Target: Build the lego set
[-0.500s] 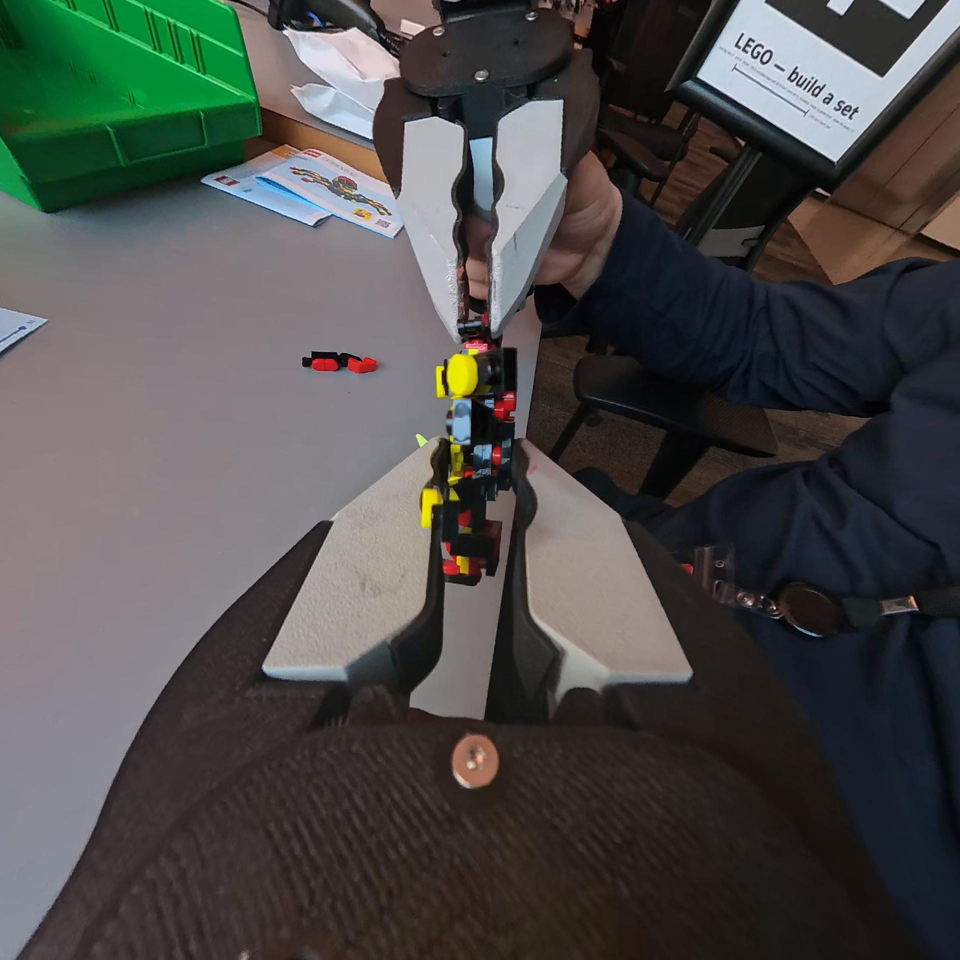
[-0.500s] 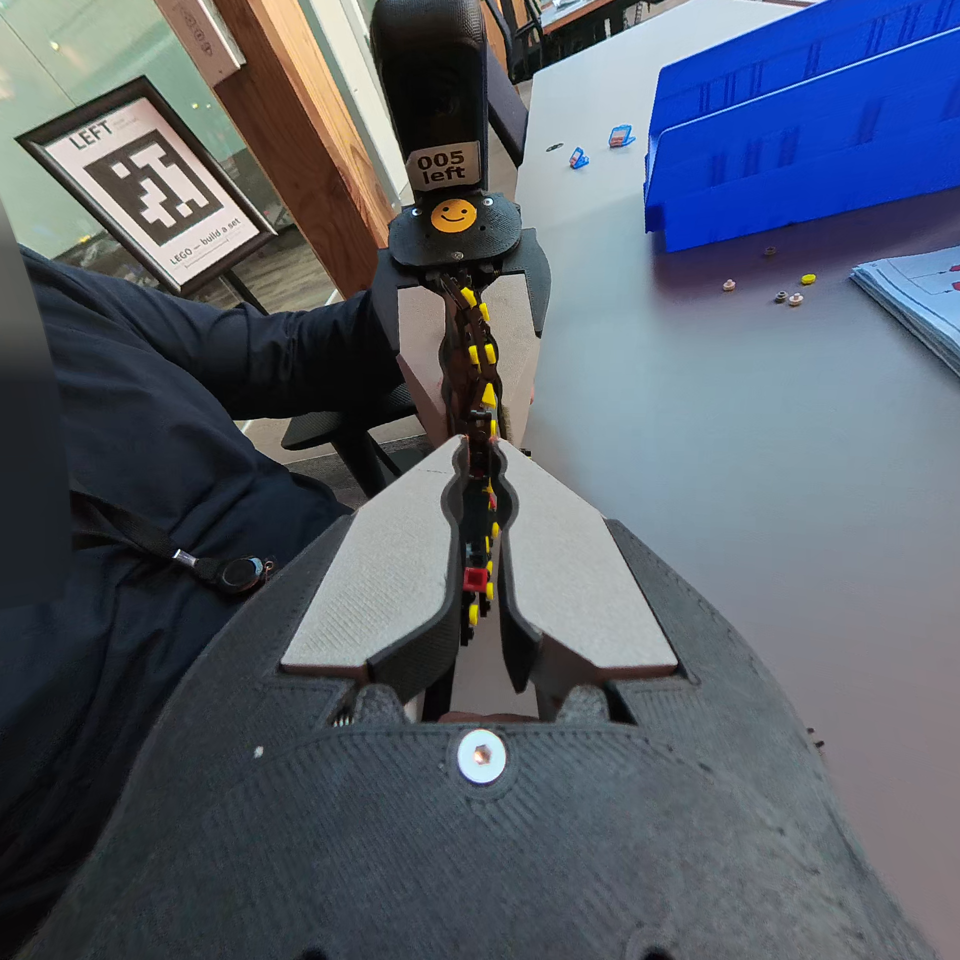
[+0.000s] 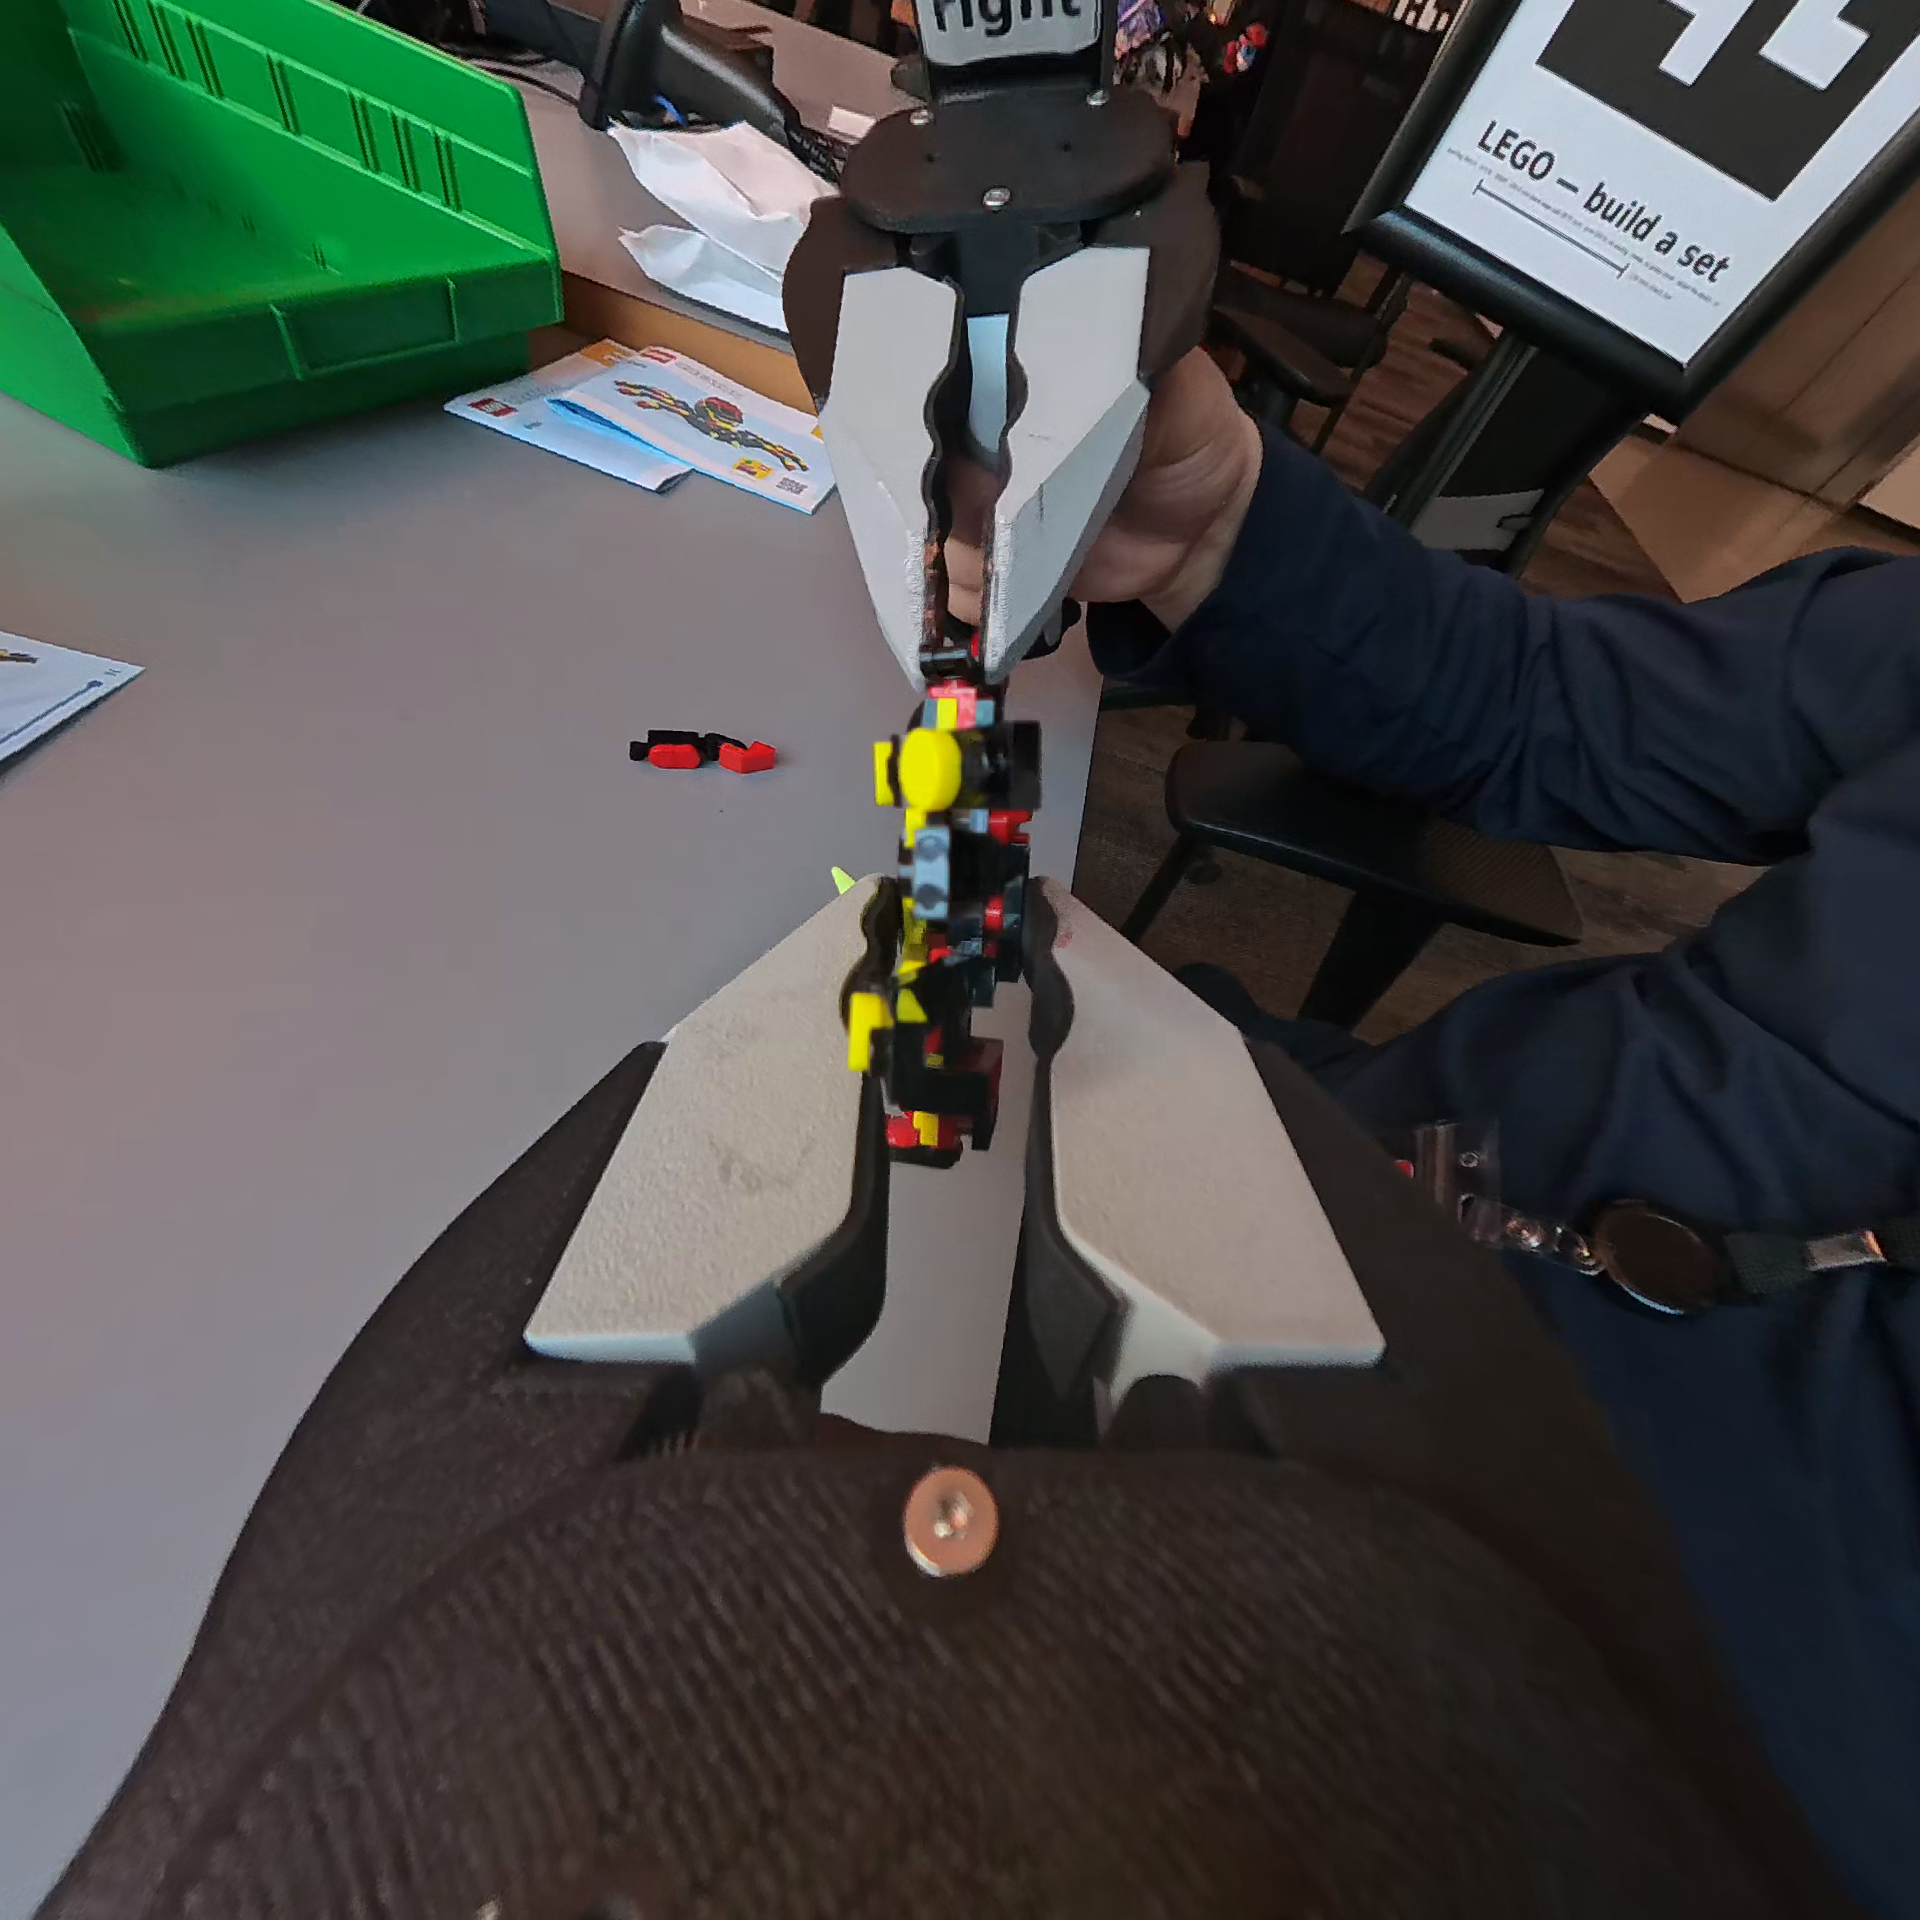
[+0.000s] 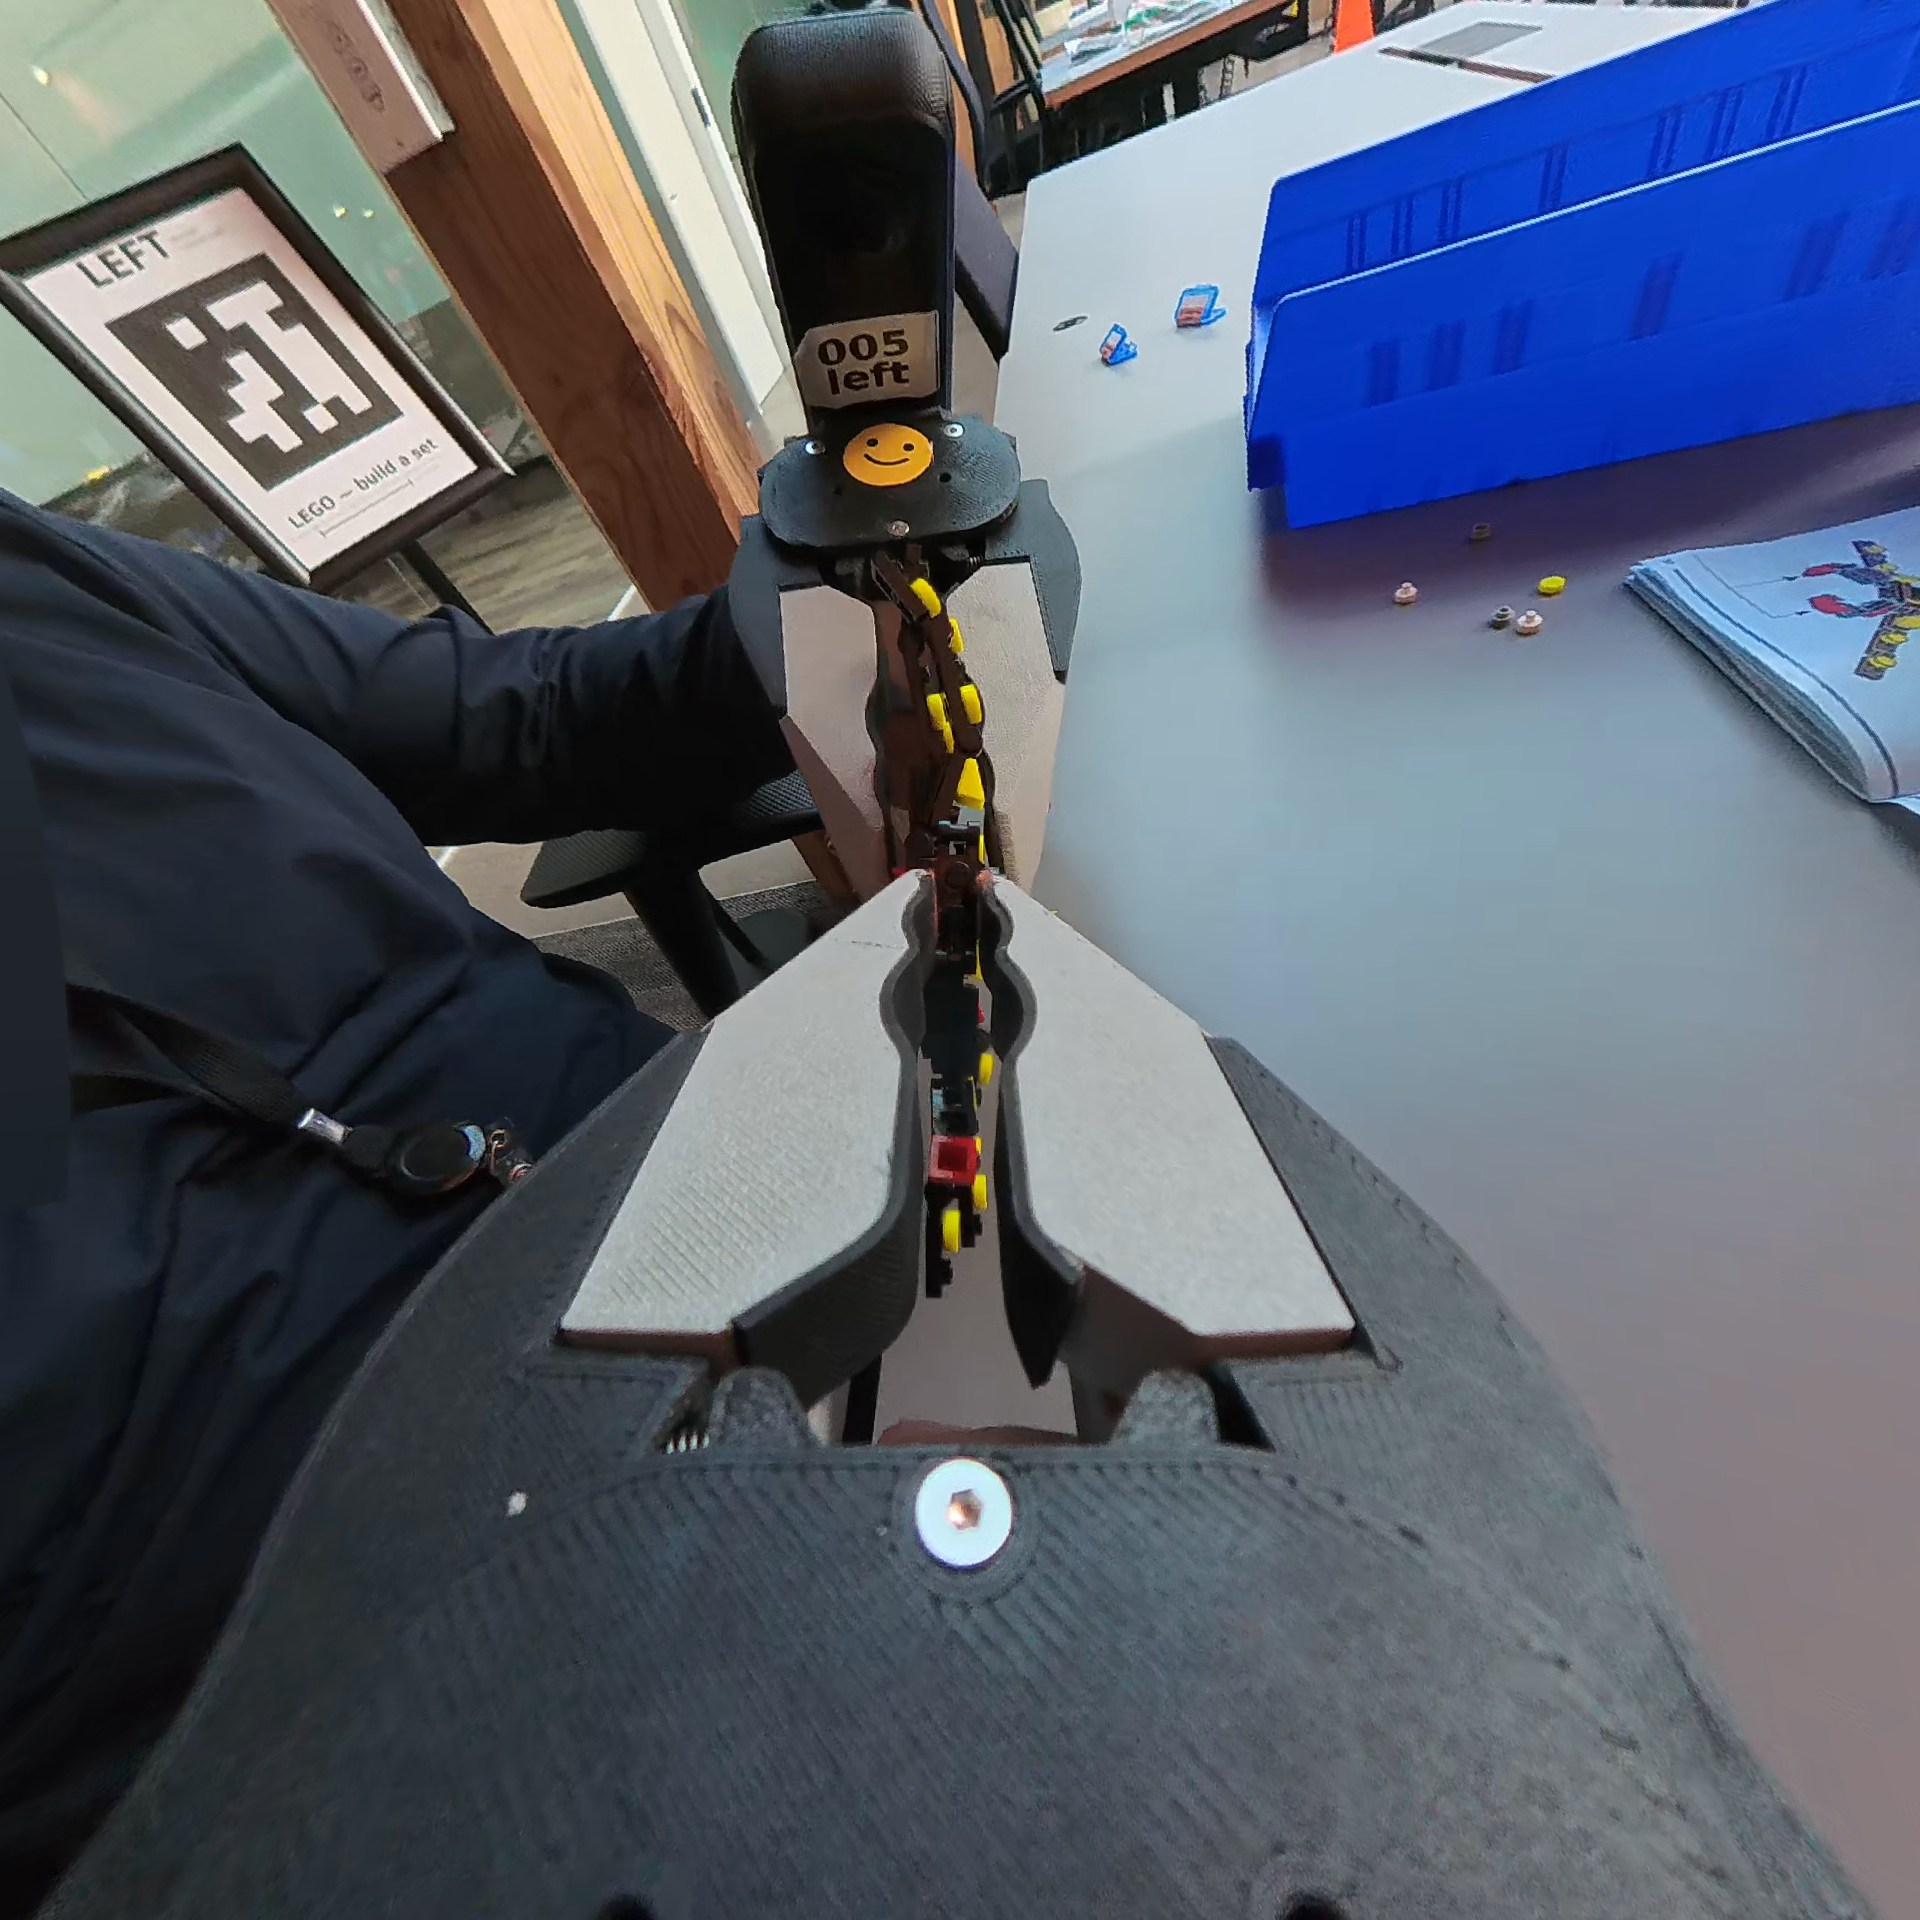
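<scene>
Both grippers, left gripper (image 3: 951, 914) and right gripper (image 3: 956, 665), are clenching the lego model (image 3: 951, 883), joining 2 sections; next, pressing squarely

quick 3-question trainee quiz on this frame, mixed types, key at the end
1. True or false: the lego model is resting on the table.
2. Which gripper grips the leg-like end of the model: left gripper or right gripper?
3. What colour is the bin behind the instruction booklet in the left wrist view?

Key: 1 false, both grippers hold it above the table edge. 2 right gripper. 3 green.
</scene>
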Motion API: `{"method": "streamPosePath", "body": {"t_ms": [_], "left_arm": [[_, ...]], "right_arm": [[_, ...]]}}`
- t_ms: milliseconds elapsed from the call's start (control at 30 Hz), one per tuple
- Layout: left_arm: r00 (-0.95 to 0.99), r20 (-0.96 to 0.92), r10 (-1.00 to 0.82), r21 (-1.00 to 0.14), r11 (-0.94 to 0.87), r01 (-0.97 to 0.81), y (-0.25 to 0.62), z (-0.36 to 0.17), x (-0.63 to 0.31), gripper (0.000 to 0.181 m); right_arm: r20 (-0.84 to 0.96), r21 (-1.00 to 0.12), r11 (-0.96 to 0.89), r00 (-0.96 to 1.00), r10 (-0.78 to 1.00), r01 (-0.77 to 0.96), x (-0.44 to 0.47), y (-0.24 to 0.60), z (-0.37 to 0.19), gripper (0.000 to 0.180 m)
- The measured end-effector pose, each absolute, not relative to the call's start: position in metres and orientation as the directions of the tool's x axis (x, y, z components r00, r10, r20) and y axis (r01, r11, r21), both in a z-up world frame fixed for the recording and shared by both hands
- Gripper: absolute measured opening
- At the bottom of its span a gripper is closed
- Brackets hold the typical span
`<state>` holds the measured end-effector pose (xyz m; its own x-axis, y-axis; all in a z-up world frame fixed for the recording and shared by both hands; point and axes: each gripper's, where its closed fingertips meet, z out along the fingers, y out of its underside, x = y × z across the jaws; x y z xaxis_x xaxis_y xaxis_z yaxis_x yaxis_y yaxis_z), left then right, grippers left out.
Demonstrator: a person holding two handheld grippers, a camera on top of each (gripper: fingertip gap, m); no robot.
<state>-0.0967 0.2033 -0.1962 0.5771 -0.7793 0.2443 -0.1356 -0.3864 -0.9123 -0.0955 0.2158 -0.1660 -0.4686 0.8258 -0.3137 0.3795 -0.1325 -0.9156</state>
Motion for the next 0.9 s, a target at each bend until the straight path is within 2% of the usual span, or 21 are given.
{"method": "streamPosePath", "body": {"t_ms": [467,800,900], "left_arm": [[0.600,0.214,-0.771,-0.900,-0.394,-0.185,0.205,-0.206,-0.096,0.020],[0.588,0.217,-0.779,-0.887,-0.408,-0.214,0.204,-0.217,-0.094,0.019],[0.584,0.227,-0.779,-0.902,-0.394,-0.175,0.208,-0.212,-0.095,0.020]], "right_arm": [[-0.195,-0.891,0.017,-0.418,0.887,0.453,-0.095,0.215,-0.180,0.004],[-0.219,-0.885,0.013,-0.442,0.870,0.465,-0.095,0.215,-0.189,0.004],[-0.276,-0.892,-0.061,-0.435,0.857,0.447,-0.097,0.218,-0.182,0.004]]}}
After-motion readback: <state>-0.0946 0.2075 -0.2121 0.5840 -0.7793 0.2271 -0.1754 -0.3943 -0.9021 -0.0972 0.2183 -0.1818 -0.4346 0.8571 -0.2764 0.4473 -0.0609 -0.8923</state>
